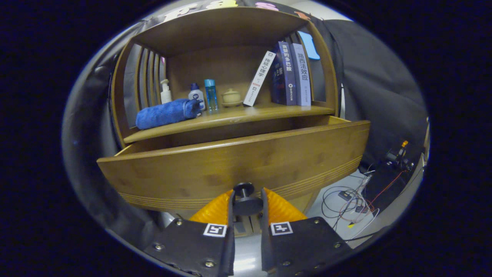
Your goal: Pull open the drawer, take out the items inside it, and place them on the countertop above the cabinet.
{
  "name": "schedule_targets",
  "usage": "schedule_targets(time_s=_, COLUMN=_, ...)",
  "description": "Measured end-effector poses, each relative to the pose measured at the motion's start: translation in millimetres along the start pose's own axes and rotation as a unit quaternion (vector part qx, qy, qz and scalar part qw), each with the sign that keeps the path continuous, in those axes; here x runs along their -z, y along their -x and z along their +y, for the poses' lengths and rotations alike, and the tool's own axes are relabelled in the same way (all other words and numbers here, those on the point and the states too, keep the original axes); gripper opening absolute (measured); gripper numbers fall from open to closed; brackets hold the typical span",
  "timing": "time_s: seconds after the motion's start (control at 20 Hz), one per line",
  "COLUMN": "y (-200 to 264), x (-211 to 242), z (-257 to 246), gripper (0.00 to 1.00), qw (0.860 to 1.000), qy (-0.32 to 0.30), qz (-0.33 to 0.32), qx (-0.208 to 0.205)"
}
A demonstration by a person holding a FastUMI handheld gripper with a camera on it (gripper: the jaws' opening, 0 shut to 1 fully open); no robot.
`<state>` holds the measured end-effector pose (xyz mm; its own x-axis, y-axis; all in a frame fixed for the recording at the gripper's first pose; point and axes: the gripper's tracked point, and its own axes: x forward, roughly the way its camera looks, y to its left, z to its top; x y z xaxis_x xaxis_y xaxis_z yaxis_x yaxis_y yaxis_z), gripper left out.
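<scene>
Below the shelf, the gripper (pixel 247 200) pinches the dark knob (pixel 244 198) of the drawer (pixel 238 161) (pulled partly out).

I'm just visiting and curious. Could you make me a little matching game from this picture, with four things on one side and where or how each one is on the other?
Things:
1. rolled blue towel
2. drawer knob
3. white book
4. drawer

Place or state:
A. leaning against the upright books
B. pulled out from the cabinet
C. between the two fingers of the gripper, which press on it
D. lying on the countertop, in front of the bottles

Pairs: 1-D, 2-C, 3-A, 4-B
</scene>
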<state>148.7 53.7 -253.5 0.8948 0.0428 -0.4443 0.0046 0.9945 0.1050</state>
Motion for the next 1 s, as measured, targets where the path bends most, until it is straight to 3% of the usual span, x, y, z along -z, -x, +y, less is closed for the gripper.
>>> schedule_targets(time_s=0.5, y=60.1, x=34.0, z=-14.1, gripper=0.27, qw=0.999, qy=0.004, qz=0.038, qx=-0.015)
schedule_targets(time_s=0.9, y=69.1, x=37.4, z=-16.3, gripper=0.27, qw=0.999, qy=0.005, qz=0.038, qx=-0.012)
schedule_targets(time_s=1.0, y=74.1, x=33.6, z=-10.9, gripper=0.37, qw=0.999, qy=0.004, qz=0.028, qx=-0.024)
